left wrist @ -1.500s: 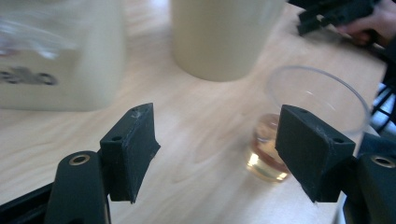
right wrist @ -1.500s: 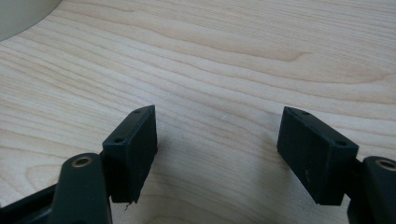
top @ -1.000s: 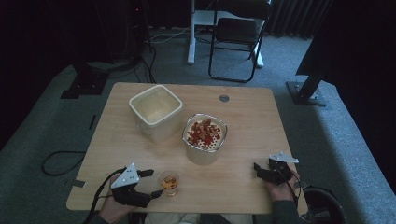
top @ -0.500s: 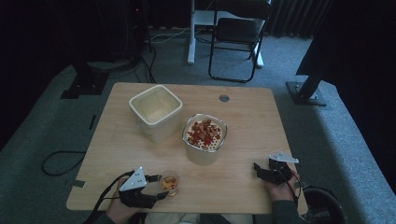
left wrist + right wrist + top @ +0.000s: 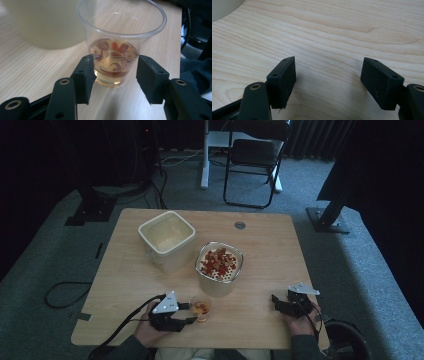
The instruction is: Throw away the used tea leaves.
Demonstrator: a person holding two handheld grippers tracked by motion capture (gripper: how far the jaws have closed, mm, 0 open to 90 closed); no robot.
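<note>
A clear plastic cup (image 5: 201, 309) with amber liquid and a few red and brown pieces stands near the table's front edge. My left gripper (image 5: 192, 313) has come up to it from the left. In the left gripper view the cup (image 5: 117, 57) sits between the jaws of the left gripper (image 5: 113, 75). They have just been closing, and both pads now touch the cup's lower sides. My right gripper (image 5: 275, 304) rests at the front right, pointing left. Its jaws (image 5: 328, 80) stand apart over bare wood with nothing between them.
A white bucket (image 5: 219, 282) of red and orange pieces stands just behind the cup. An empty cream tub (image 5: 166, 237) stands back left of it. A cable grommet (image 5: 240, 225) sits near the table's far edge. A folding chair (image 5: 252, 155) stands beyond the table.
My left gripper has slid right along the front edge to the cup, and its jaws have narrowed around it. The right gripper has stayed put.
</note>
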